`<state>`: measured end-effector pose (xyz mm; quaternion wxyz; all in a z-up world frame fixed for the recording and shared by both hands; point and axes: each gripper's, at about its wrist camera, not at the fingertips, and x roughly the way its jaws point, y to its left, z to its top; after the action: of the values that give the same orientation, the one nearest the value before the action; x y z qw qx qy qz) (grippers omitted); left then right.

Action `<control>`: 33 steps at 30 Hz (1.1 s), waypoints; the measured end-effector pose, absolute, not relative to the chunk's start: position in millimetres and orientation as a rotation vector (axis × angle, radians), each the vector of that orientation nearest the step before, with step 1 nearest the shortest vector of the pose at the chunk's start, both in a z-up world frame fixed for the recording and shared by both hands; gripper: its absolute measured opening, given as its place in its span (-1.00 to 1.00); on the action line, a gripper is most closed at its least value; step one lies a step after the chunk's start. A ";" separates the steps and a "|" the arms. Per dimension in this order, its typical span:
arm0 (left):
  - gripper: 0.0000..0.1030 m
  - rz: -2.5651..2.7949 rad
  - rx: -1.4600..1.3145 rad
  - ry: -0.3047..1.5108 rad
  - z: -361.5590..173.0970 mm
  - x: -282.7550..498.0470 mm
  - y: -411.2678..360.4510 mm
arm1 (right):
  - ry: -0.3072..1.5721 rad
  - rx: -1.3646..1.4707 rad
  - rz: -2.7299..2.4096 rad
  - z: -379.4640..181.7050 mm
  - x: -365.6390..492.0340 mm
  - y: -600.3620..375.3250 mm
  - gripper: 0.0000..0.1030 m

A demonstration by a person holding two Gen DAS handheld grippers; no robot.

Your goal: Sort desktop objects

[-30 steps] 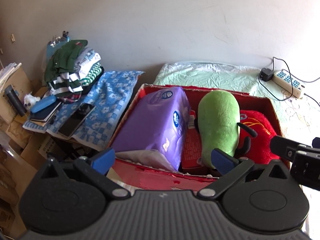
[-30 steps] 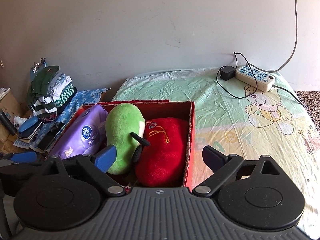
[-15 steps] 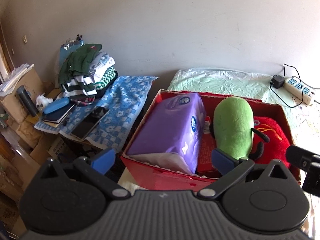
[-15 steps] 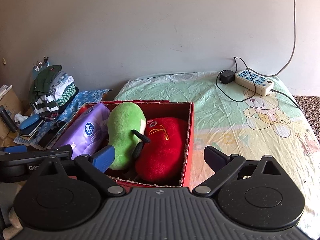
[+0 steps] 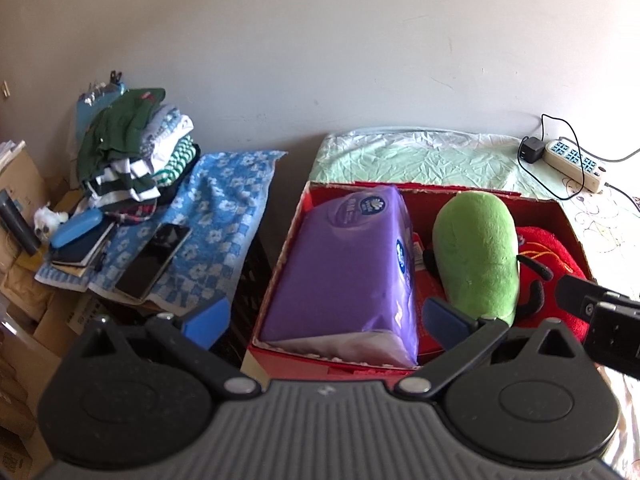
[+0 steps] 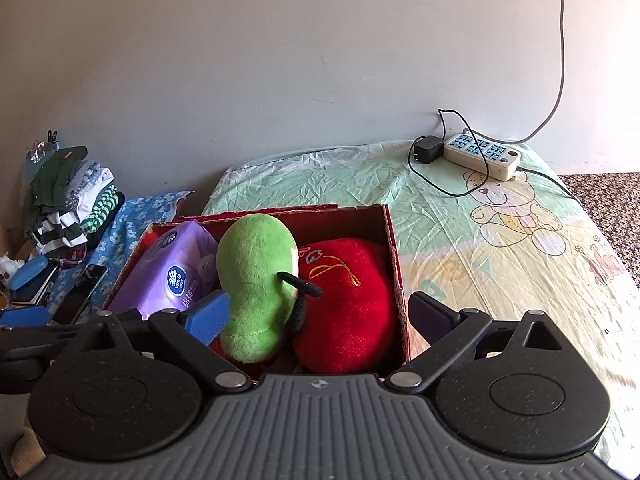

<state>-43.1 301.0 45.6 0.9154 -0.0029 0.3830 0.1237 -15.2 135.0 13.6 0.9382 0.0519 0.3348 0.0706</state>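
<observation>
Inside red box (image 6: 394, 248): "Vinda" tissue pack (image 6: 176, 276) | left gripper (image 5: 326, 316), right gripper (image 6: 320, 314) agape, empty

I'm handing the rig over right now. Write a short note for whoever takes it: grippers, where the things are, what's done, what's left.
Left gripper: open, empty, hovering at the near-left of the red box.
Right gripper: open, empty, at the box's near edge.
In the box: purple tissue pack on the left, green plush in the middle, red plush on the right.
Done: those three look sorted.
Left: on the bedsheet only the power strip and its charger remain; check whether they belong to the job.
</observation>
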 end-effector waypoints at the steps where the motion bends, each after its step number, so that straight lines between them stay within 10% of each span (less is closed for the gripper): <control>1: 0.99 0.242 -0.009 0.794 44.9 -41.8 303.3 | 0.689 0.105 0.138 13.4 -15.6 137.0 0.90; 33: 0.99 0.226 -0.051 0.812 42.5 -27.1 326.5 | 0.714 0.037 0.106 28.8 2.6 155.1 0.90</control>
<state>-27.2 326.5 42.5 0.9122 -0.0248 0.3940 0.1095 2.6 155.1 28.8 0.9354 0.0179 0.3495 0.0516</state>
